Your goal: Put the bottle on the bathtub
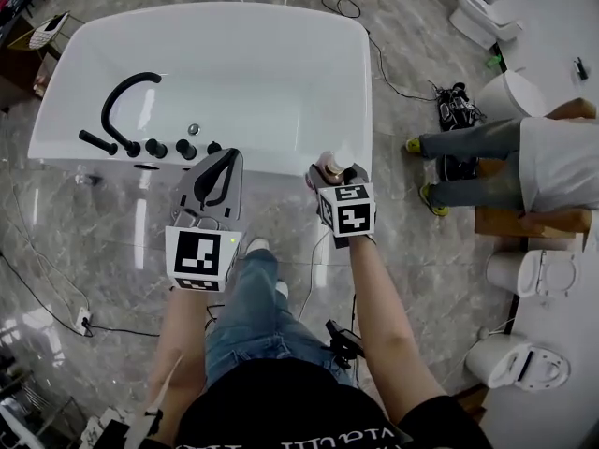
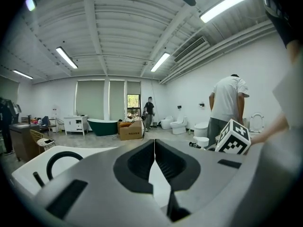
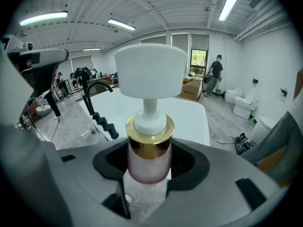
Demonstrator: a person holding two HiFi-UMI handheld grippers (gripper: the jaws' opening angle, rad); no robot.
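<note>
Head view, bathtub [image 1: 281,64]: white, far side, black faucet [image 1: 122,110] at left
Left gripper [image 1: 220,174]: clenched, totally empty, at tub's near rim
Right gripper [image 1: 335,169]: grasping bottle [image 3: 147,162]
Bottle: pink, white pump, at tub's near right edge

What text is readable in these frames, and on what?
None reads clearly.
Shirt: white print, upside down and cut off, unreadable.
Marker cubes: black-and-white square patterns only, no words.
Bottle: no label shows.
Cardboard box: print too small.
</note>
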